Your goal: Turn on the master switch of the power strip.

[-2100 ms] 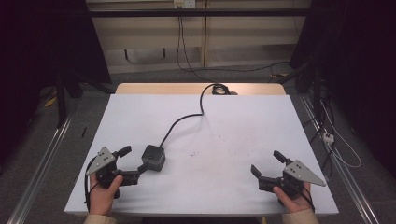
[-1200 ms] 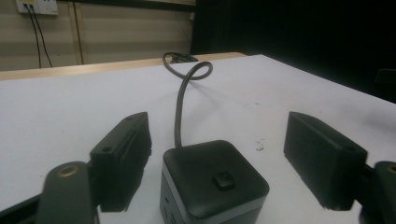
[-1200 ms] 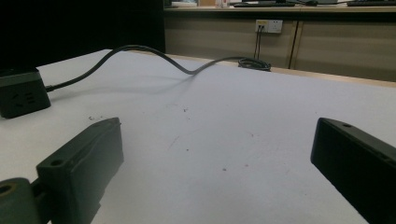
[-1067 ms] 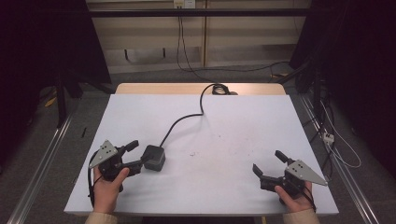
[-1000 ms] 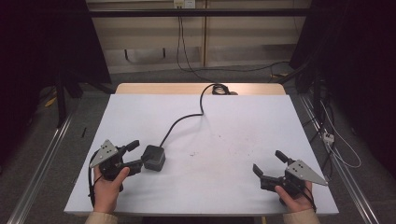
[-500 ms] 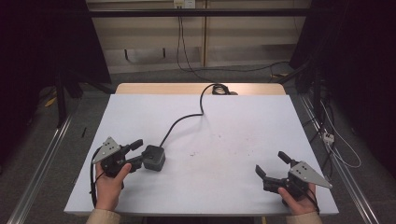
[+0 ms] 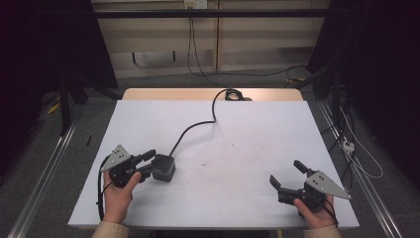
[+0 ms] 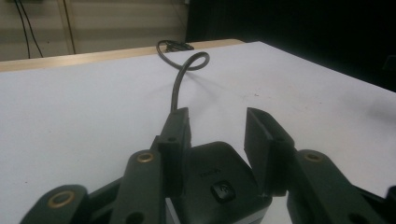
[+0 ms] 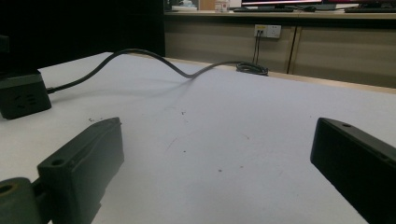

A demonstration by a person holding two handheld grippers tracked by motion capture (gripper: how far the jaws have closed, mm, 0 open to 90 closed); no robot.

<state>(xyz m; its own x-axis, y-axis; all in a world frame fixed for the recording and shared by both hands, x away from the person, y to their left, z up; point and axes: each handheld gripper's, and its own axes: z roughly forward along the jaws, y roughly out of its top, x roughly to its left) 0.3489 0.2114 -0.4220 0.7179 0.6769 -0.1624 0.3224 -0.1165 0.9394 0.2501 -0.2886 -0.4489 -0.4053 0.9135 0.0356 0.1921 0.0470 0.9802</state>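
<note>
A black power cube (image 7: pixel 164 168) with a socket face lies at the left front of the white table (image 7: pixel 247 129). Its black cable (image 7: pixel 198 126) runs to the far edge. My left gripper (image 7: pixel 150 163) lies level against the cube's near side. In the left gripper view its jaws have just been closing, and the cube (image 8: pixel 219 186) sits between them, close to the pads, with no clear press. The left gripper (image 8: pixel 217 116) points along the cable (image 8: pixel 180 79). At the right front my right gripper (image 7: pixel 286 172) stands wide open on nothing, and its view (image 9: pixel 215 140) shows the cube (image 9: pixel 23 100) far left.
The cable ends in a coil (image 7: pixel 233 94) on the wooden strip at the table's far edge. More cables (image 7: pixel 346 144) hang beside the table's right edge. A wall socket (image 9: pixel 267 31) sits on the back wall. Small dark specks (image 7: pixel 205 162) mark the table top.
The left gripper's jaws have narrowed around the power cube, which has stayed in place. The right gripper has kept still and open.
</note>
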